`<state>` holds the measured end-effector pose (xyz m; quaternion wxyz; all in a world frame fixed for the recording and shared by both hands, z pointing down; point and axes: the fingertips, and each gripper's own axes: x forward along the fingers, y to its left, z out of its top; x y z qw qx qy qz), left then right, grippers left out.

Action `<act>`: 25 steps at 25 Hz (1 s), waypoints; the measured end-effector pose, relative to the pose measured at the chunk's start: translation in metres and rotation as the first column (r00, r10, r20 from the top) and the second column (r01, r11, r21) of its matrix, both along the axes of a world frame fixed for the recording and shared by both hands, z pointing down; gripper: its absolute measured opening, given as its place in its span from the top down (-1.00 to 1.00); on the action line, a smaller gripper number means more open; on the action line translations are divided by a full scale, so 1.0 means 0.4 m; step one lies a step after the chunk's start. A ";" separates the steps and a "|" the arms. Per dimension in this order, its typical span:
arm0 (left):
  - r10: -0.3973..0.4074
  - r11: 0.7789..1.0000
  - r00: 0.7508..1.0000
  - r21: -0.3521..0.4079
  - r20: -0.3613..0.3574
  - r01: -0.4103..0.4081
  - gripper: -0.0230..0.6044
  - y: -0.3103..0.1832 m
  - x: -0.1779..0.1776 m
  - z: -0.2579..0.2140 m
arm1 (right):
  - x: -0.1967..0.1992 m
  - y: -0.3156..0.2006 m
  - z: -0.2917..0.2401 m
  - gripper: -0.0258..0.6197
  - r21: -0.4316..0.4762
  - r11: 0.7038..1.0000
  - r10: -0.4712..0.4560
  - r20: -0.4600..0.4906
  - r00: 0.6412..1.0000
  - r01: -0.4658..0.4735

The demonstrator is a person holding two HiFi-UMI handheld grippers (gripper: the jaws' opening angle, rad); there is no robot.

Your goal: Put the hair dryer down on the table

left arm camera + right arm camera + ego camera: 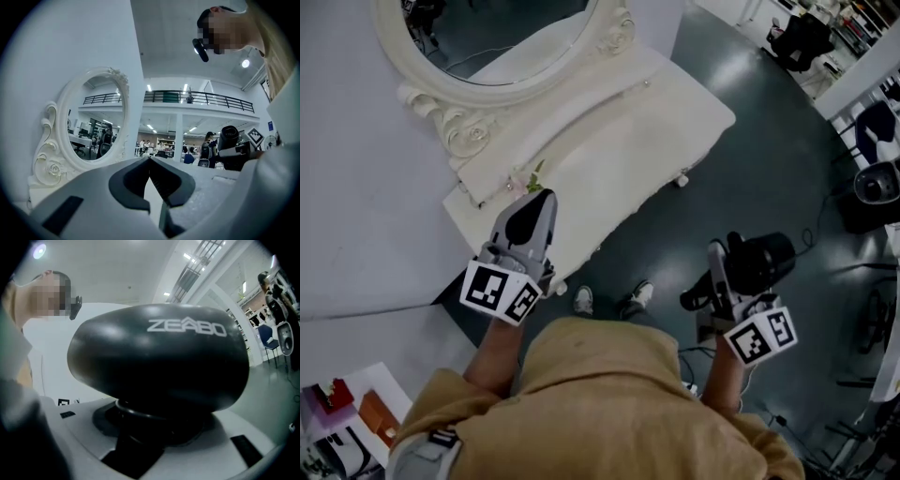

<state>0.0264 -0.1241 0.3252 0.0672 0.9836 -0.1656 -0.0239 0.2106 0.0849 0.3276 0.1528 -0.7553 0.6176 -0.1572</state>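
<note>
Holding the black hair dryer (761, 262) by its handle, the right gripper (721, 274) is raised in front of the person's right side, with the bare right forearm (722, 377) reaching forward beneath it. In the right gripper view the jaws are clamped on the handle just under the barrel, and the barrel lies crosswise above them, with white lettering on its side. The dryer is in the air over the dark floor (750, 141), off to the right of the white counter (666, 103) and well apart from it, touching nothing but the jaws.

The left gripper (544, 198) is held out on the left forearm (497, 352), tilted so that it points forward and up over the near edge of the counter. Its jaws are together at the tips with nothing between them, as the left gripper view shows. An oval mirror (487, 37) in a carved white frame stands at the back of the counter. The person's shoes (582, 300) show on the floor between the two grippers.
</note>
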 end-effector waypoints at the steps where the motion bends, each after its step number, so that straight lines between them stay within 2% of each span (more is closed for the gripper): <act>1: -0.009 1.000 1.000 -0.001 -0.002 0.009 0.92 0.007 0.018 -0.002 | 0.022 0.000 0.003 0.30 -0.002 1.000 -0.012 0.000 1.000 0.012; 6: -0.038 0.999 0.999 0.035 -0.027 0.039 0.92 0.024 0.115 -0.045 | 0.130 -0.004 -0.005 0.30 0.005 0.999 -0.049 -0.011 0.999 0.049; 10: -0.079 0.995 0.996 0.058 -0.042 0.081 0.92 0.017 0.156 -0.064 | 0.194 -0.022 -0.008 0.30 0.009 0.996 -0.083 -0.023 0.996 0.083; 16: -0.132 0.989 0.991 0.065 -0.021 0.133 0.92 0.000 0.173 -0.061 | 0.244 -0.080 -0.008 0.30 -0.006 0.992 -0.124 -0.044 0.991 0.124; 19: -0.153 0.985 0.988 0.075 -0.013 0.153 0.92 -0.015 0.171 -0.062 | 0.246 -0.116 0.006 0.30 -0.037 0.989 -0.145 -0.069 0.987 0.143; 25: -0.180 0.981 0.984 0.075 -0.007 0.180 0.92 -0.046 0.146 -0.051 | 0.231 -0.192 0.037 0.30 -0.052 0.981 -0.187 -0.059 0.981 0.184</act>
